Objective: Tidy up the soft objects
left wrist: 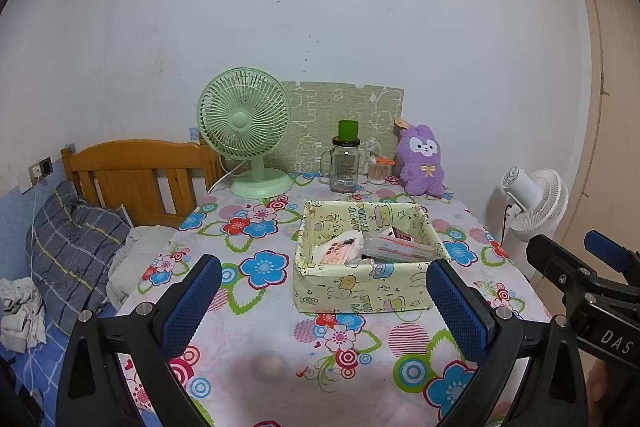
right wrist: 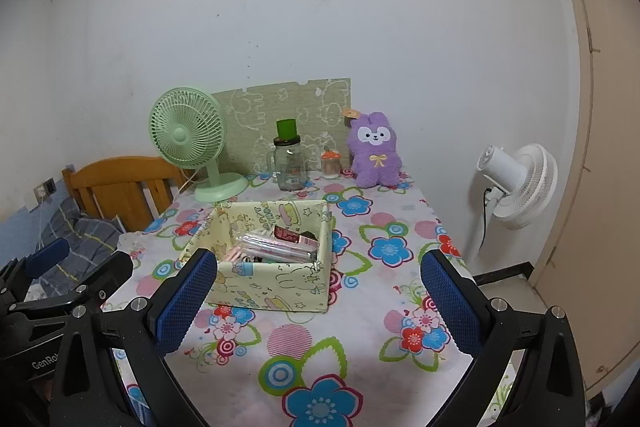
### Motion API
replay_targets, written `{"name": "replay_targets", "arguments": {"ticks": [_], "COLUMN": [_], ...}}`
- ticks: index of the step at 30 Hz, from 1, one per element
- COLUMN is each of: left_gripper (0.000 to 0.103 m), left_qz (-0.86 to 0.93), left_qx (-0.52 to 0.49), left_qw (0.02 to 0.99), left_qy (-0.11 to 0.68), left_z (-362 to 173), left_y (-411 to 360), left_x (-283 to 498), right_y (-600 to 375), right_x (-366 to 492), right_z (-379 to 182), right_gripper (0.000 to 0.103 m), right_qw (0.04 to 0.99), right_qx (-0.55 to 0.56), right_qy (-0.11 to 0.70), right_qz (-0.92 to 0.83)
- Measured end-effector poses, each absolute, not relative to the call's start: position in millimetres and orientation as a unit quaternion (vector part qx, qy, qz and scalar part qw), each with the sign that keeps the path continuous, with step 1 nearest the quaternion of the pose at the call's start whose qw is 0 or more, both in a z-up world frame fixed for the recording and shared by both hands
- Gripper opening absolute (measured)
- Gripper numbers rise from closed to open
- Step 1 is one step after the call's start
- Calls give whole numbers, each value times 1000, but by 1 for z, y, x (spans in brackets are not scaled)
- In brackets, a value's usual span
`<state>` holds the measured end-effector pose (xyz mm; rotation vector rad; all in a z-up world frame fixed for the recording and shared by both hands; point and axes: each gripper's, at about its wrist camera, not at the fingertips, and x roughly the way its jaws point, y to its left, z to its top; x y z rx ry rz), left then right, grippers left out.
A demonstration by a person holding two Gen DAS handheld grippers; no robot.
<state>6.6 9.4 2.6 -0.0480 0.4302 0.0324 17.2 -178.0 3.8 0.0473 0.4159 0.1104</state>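
Your left gripper [left wrist: 324,291] and right gripper [right wrist: 319,289] both hover above the near end of the floral-print tablecloth [left wrist: 256,323], blue-padded fingers spread wide, nothing between them. The fluffy purple plush bunny with a yellow bow [right wrist: 375,150] sits upright at the far edge by the wall, right of the clear glass jar with green cap [right wrist: 289,161]. The pale yellow cartoon-print fabric box [left wrist: 362,259] sits mid-table, packets inside. The mint-green desk fan [left wrist: 246,131] stands far left.
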Motion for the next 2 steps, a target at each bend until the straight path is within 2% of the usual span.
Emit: {"name": "replay_targets", "arguments": {"ticks": [2], "left_gripper": [103], "left_qz": [18], "left_qx": [-23], "left_qw": [977], "left_qy": [213], "left_z": [2], "left_y": [9], "left_x": [7], "right_y": [-178], "right_x": [18], "right_z": [4], "right_gripper": [103], "right_qw": [977], "right_qx": [22], "right_qy": [206], "right_qz": [56]}}
